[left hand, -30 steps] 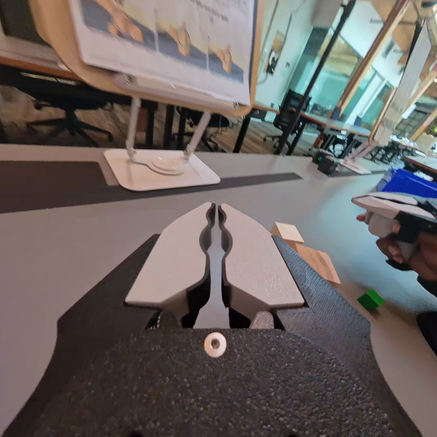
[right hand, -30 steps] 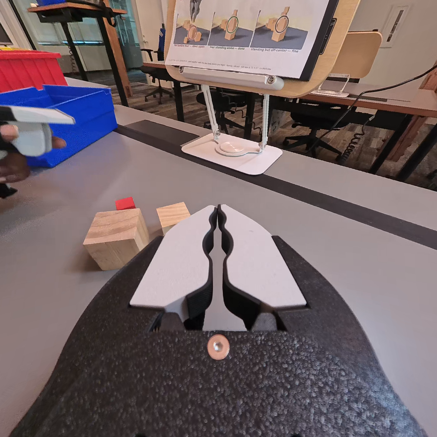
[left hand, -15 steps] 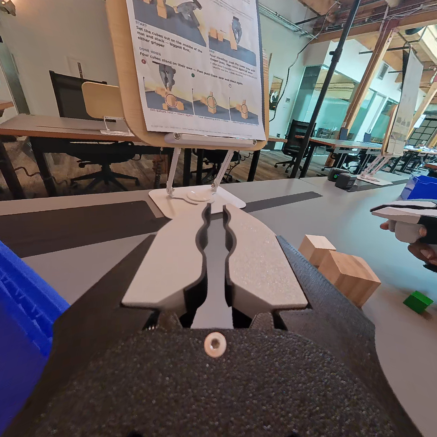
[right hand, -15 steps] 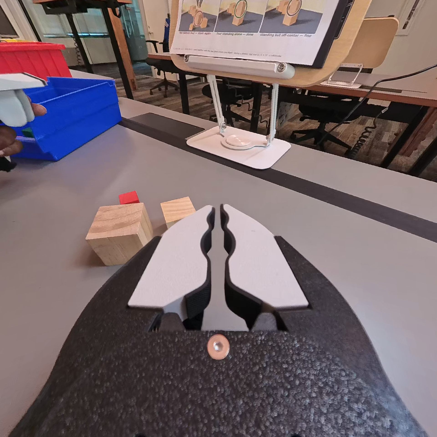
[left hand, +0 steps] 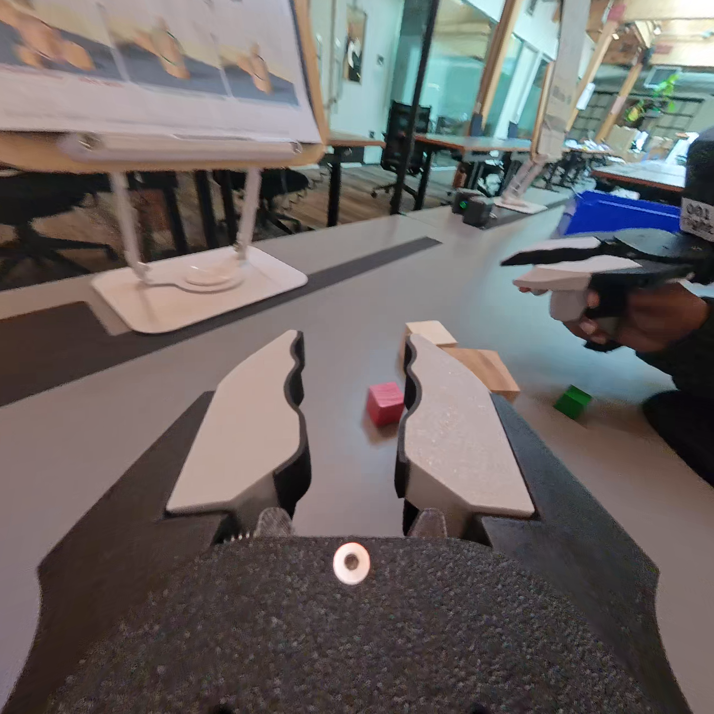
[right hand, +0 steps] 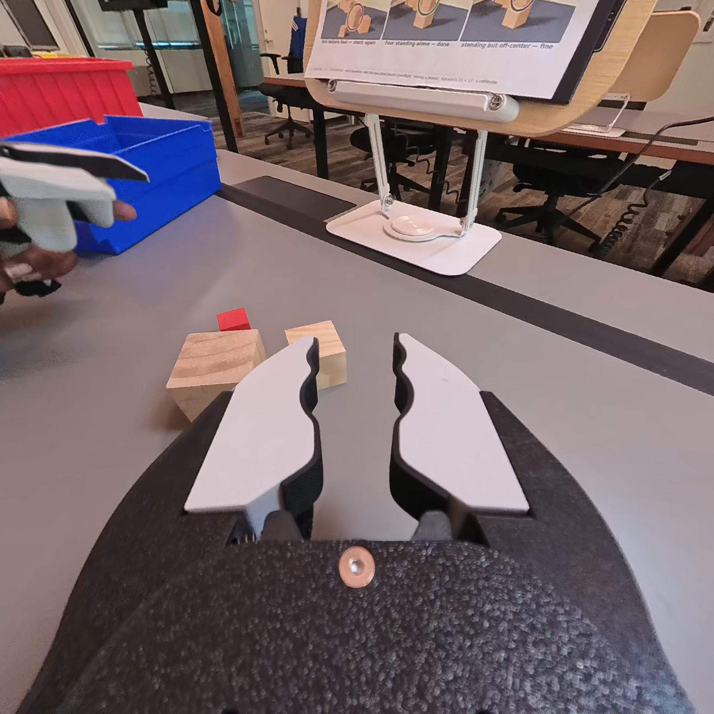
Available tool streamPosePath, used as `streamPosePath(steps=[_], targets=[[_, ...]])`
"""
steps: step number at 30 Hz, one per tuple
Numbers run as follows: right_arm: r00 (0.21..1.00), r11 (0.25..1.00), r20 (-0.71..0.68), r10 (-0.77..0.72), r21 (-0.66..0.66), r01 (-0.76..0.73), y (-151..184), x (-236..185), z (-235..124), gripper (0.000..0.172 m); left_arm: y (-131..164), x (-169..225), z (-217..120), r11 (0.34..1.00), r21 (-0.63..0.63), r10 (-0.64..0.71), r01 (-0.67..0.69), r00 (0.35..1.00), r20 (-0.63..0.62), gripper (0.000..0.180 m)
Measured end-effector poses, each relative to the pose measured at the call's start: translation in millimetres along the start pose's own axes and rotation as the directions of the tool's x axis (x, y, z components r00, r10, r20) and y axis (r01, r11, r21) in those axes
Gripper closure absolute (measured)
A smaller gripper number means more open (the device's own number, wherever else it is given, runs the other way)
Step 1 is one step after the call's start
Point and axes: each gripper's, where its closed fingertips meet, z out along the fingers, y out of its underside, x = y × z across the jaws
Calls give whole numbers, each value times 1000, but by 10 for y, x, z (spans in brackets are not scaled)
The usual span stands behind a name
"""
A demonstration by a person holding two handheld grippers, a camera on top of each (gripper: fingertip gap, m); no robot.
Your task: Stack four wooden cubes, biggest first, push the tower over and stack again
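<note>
While both wrist views cover the same grey matte surface (right hand: 502, 386), I find they differ in content. Only the left wrist view shows the small green wooden cube (left hand: 572, 402), lying well apart to the right of the other blocks. Only the right wrist view shows the blue plastic bin (right hand: 162, 170) with the red plastic bin (right hand: 58, 89) behind it.

I count four blocks: one small red wooden cube (left hand: 385, 403), one green cube, one large natural-wood cube (right hand: 212, 367) and one medium natural-wood cube (right hand: 320, 347). All rest on the surface. I count one white document stand (right hand: 417, 239) carrying a printed sheet.

I read the left gripper (left hand: 353, 347) as released, jaws spread; the red cube lies on the surface ahead, near the right finger, with nothing gripped. I read the right gripper (right hand: 355, 344) as released too, jaws apart over bare surface, the medium cube just beside its left finger.

A dark strip (right hand: 579, 309) crosses the surface. Beyond it are desks, office chairs and glass partitions.
</note>
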Motion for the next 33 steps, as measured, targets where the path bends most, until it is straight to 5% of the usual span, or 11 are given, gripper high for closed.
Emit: streamPosePath(steps=[10,13,18,22,26,33], targets=[[1000,1000,-11,12,7,-12,-31,18,-16,136,832,932,779,906,-395,154,-154,988,-31,86],[1000,1000,-12,7,4,-7,-33,17,-20,137,1033,1000,856,854,-491,141,-174,985,-103,115],[1000,1000,-12,8,14,-8,-60,31,-47,140,700,1000,614,893,-370,141,-255,941,-309,117],[1000,1000,-6,10,27,-10,-86,31,-63,142,403,1006,77,943,-208,103,-259,823,-559,117],[1000,1000,3,12,19,-12,-63,16,-46,143,625,806,-225,930,-245,63,-273,777,-626,117],[1000,1000,5,15,14,-15,-46,20,-42,143,908,772,-193,880,-316,77,-356,762,-643,117]])
